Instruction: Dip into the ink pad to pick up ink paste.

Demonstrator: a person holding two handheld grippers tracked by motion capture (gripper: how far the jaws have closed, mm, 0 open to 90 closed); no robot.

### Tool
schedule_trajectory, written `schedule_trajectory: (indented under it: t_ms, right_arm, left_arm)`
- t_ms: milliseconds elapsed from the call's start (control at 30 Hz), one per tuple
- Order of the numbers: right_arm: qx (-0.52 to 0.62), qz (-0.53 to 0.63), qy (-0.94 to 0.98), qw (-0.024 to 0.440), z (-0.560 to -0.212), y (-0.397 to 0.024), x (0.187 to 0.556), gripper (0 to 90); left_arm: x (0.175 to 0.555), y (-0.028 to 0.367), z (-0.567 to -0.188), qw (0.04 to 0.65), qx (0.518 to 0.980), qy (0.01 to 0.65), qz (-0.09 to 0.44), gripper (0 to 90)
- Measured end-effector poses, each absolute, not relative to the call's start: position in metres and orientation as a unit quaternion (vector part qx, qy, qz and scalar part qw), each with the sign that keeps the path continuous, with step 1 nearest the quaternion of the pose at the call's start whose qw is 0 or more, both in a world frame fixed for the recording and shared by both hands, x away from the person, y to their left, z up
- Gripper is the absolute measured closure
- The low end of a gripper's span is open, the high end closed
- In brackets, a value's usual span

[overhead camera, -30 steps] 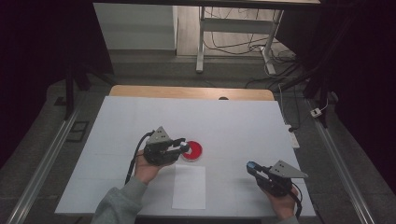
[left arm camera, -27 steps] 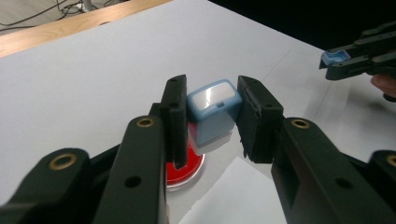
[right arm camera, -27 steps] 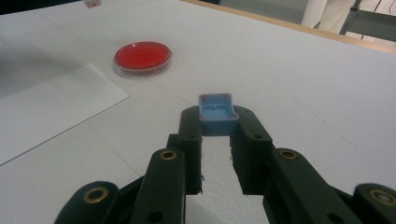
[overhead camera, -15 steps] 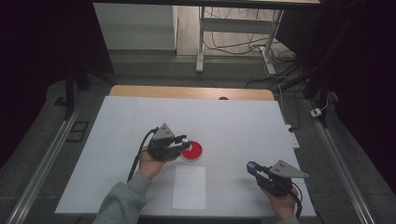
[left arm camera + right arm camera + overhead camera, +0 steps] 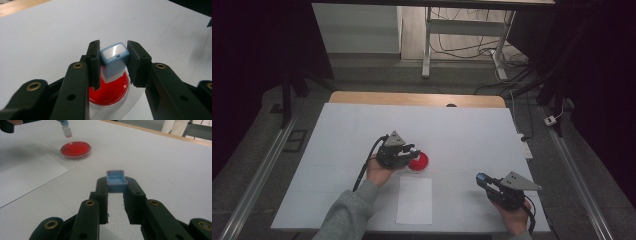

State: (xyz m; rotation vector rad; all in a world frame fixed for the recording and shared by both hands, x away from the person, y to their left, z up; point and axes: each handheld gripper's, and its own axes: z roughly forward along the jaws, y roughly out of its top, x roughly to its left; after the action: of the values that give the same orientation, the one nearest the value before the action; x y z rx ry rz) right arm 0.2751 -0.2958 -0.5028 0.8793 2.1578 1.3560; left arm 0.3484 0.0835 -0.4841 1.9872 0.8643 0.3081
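Nearest me, at the table's front edge, the right gripper sits low, its jaws pinched on a small blue cap, hollow side up in the right gripper view, so the cap is already off and parked out of the way. Just left of it a blank white sheet lies flat on the table, with no mark on it that I can see; judging by that, the stamping itself is yet to come. A little farther in, the left gripper is clamped on the stamp, a pale blue block with a white foot, held above the red ink pad. The left gripper view puts the foot right over the red, and the right gripper view shows the stamp hanging clear above the pad, with a touch of red on its face, though I cannot tell whether that is ink or reflection. So my reading is that the cap is done, inking is in hand or about finished, and what is left is carrying the stamp over to the sheet, pressing it, and probably capping it again. As for writing, I find none to read: the stamp's shiny top is blank, and pad, cap and sheet carry no label or brand I can make out.
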Motion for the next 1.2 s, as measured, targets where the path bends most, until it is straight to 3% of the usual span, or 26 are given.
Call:
schedule_trajectory:
  t_ms: [1200]
  right_arm:
    - [0.317, 0.488, 0.783, 0.219, -0.504, -0.296, 0.276, 73.8]
  left_arm:
    - [0.357, 0.073, -0.503, 0.428, 0.823, 0.353, 0.118, 65.6]
